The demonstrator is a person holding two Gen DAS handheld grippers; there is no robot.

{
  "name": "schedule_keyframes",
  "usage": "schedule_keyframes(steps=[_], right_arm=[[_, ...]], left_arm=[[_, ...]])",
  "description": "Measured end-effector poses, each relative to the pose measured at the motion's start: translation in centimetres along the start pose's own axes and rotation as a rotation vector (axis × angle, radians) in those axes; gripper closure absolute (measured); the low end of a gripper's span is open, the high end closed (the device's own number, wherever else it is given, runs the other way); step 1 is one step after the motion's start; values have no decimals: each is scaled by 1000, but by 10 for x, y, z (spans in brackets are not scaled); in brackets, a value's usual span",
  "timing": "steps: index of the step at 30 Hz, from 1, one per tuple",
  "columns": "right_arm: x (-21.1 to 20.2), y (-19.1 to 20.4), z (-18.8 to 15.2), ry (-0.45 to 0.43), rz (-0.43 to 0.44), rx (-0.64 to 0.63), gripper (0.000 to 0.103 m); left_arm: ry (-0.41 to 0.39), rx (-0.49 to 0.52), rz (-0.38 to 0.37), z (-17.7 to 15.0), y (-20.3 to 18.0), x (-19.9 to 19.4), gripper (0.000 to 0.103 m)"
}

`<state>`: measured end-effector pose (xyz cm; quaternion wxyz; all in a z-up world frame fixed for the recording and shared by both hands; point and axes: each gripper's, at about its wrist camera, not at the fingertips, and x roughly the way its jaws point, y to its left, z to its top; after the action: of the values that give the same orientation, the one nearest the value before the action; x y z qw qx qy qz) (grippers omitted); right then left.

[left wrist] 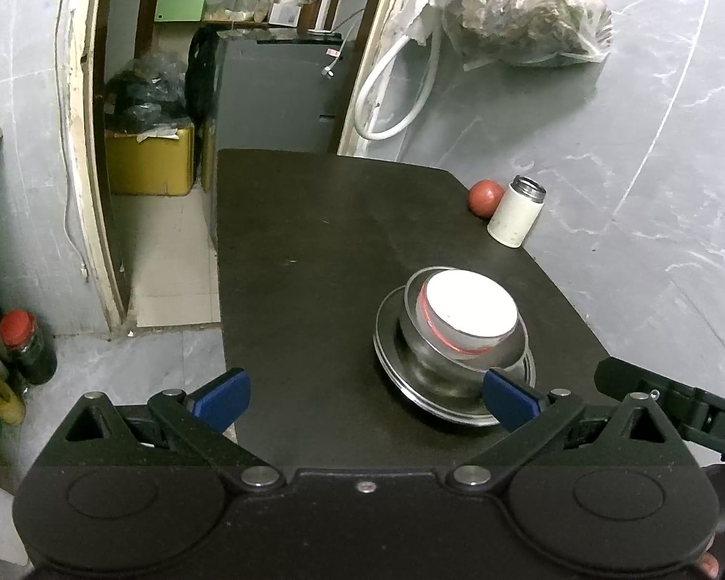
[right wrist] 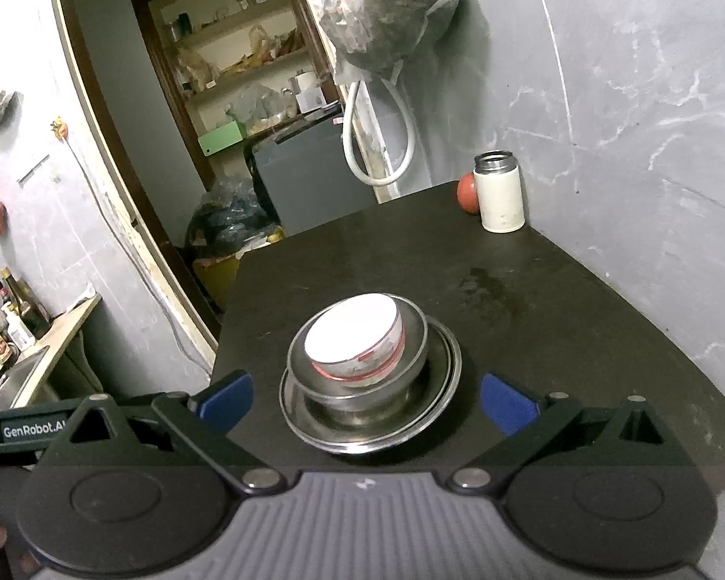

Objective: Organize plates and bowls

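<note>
A dark table [right wrist: 531,299] is seen from two wrist cameras. Near its front edge a stack is set: a white container with a red band [right wrist: 355,343] sits inside a steel bowl [right wrist: 362,398], which rests on steel plates [right wrist: 440,415]. The left gripper [left wrist: 366,398] is held spread wide and empty, its right blue fingertip [left wrist: 510,403] just in front of the plates' rim. The right gripper [right wrist: 367,403] is likewise spread wide, nothing grasped, the stack seen between its fingers. At the far corner a white flask [right wrist: 500,193] stands beside a red ball [right wrist: 466,193].
</note>
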<state>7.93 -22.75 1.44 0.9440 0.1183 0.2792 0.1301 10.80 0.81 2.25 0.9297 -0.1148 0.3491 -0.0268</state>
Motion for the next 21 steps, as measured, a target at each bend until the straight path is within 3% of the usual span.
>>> schedule_keyframes(steps=[21], right_arm=[[-50, 14, -34, -35, -81, -15, 0]], left_arm=[[-18, -6, -32, -39, 8, -37, 1]])
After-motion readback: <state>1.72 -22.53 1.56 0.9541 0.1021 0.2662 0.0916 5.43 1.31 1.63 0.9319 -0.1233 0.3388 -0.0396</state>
